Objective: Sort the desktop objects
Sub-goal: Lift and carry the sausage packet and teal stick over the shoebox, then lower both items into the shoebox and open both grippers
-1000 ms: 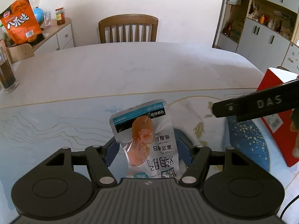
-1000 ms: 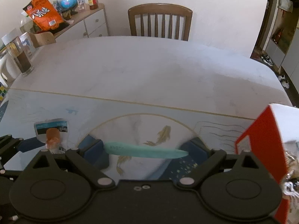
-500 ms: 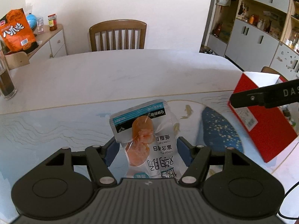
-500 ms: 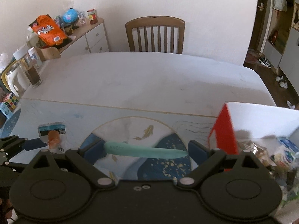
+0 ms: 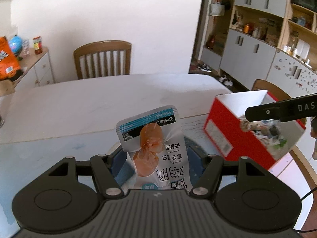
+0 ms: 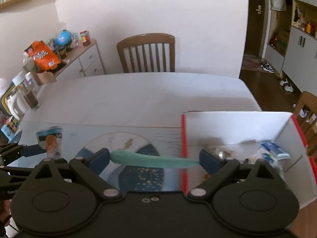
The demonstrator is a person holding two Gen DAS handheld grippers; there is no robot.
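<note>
Left gripper [image 5: 156, 156]: clamped on silver snack pouch [image 5: 152, 148], held upright above the table [image 5: 79, 107]
Right gripper [image 6: 154, 158]: closed endwise on teal knife-shaped tool [image 6: 150, 159]; tip over the red box [image 6: 237, 127]

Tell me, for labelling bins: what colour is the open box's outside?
Red outside, white inside; the box shows best in the left wrist view.

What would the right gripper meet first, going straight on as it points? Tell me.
Probably the red box: the right gripper, shut on the teal tool, points at its near left wall. Depth is unclear; it could reach the table instead.
</note>
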